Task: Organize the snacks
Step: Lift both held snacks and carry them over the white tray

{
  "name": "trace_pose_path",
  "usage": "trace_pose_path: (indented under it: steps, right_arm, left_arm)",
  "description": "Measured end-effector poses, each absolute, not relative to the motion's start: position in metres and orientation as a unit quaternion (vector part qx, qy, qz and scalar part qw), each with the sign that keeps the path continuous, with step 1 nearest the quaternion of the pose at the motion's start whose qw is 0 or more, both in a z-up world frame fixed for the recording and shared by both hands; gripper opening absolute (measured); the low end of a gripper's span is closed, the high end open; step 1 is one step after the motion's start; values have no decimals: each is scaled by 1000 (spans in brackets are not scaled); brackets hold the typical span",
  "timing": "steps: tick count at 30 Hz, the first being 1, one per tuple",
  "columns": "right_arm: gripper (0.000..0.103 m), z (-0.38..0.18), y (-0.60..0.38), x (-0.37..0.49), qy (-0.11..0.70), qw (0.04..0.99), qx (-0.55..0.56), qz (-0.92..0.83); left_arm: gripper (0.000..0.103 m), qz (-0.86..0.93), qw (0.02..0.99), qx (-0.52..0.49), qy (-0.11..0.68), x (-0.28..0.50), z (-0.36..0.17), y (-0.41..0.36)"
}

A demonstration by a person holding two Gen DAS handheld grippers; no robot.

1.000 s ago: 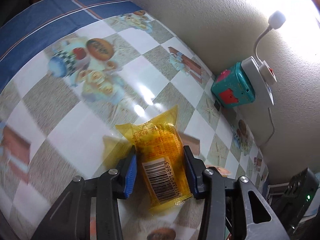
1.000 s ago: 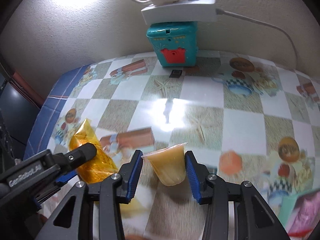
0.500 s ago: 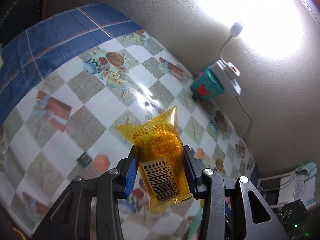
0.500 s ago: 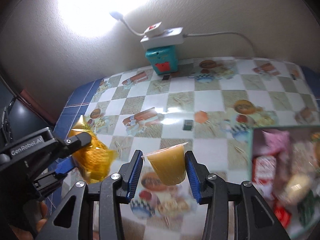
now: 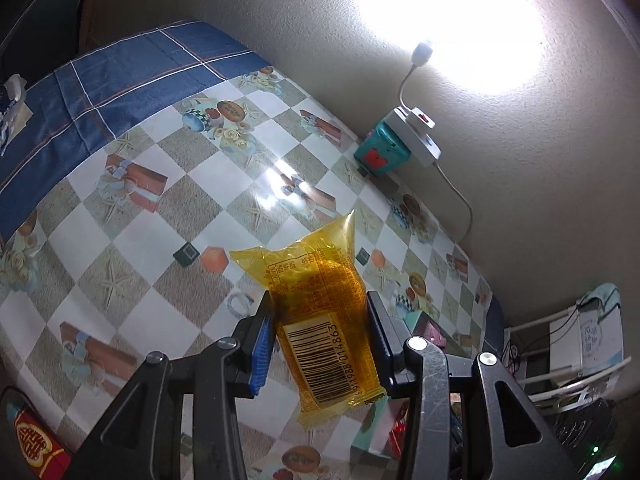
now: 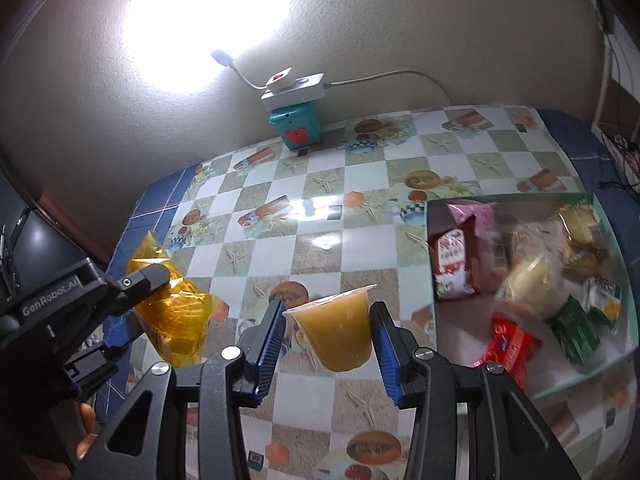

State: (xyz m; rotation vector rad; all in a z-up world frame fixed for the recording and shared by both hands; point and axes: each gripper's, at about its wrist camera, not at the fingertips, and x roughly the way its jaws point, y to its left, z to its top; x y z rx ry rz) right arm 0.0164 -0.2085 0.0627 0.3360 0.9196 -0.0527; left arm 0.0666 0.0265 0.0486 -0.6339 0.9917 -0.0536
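Observation:
My left gripper (image 5: 320, 340) is shut on a yellow wrapped snack packet (image 5: 320, 312) with a barcode, held high above the table. It also shows at the left of the right wrist view (image 6: 172, 312). My right gripper (image 6: 328, 340) is shut on a sealed cup of yellow jelly (image 6: 336, 328), also held above the table. A green-rimmed snack box (image 6: 612, 248) with several wrapped snacks inside lies at the right of the right wrist view; its corner shows under the left gripper (image 5: 376, 428).
The table has a checkered cloth (image 6: 360, 240) with a blue border. A teal toy box (image 6: 296, 128) with a white power strip (image 6: 292, 90) and lamp on it stands against the back wall. A red packet (image 5: 36, 448) lies at the near left edge.
Both grippers have risen well above the table with their snacks. The snack box has come into view at the right.

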Motion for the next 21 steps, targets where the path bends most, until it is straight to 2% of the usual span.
trace_pose_path:
  steps: [21]
  right_arm:
    - [46, 67, -267, -11, 435, 874, 208, -58]
  left_arm:
    - [44, -37, 853, -242, 462, 56, 62, -23]
